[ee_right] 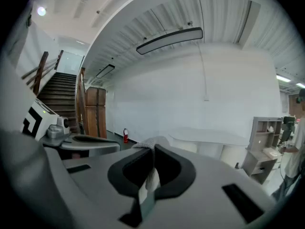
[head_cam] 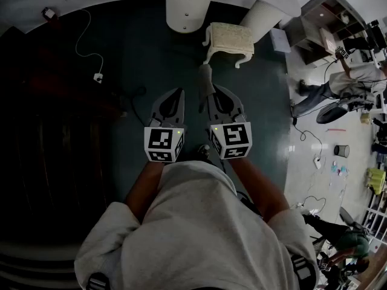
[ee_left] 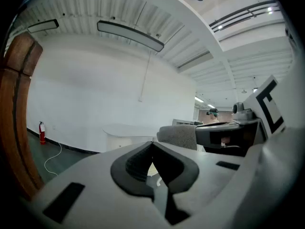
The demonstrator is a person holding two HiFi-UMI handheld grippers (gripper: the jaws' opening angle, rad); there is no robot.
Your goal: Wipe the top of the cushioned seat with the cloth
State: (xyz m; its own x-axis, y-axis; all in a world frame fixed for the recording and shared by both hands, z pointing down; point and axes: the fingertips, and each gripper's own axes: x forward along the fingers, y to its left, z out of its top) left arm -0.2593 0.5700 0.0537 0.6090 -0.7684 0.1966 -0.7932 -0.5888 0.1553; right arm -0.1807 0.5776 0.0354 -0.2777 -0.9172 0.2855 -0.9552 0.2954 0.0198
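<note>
The cushioned seat [head_cam: 228, 39] is a cream stool with carved legs, standing on the dark floor ahead of both grippers. My right gripper [head_cam: 209, 92] is shut on a grey cloth [head_cam: 205, 77] that sticks out forward past its tips, short of the seat. In the right gripper view the cloth [ee_right: 150, 174] is pinched between the dark pads, and its top bulges above the right gripper [ee_right: 152, 150]. My left gripper [head_cam: 179, 92] is held beside it, shut and holding nothing. The left gripper view shows the left gripper [ee_left: 152, 146] with tips together, and the cloth [ee_left: 178, 136] off to the right.
White rounded counter pillars [head_cam: 188, 6] stand just behind the seat. A cable with a white plug [head_cam: 97, 76] lies on the floor at left. A shelf unit [head_cam: 326, 24] and a person [head_cam: 338, 84] are at right. Wooden stairs [ee_right: 61, 92] rise at left.
</note>
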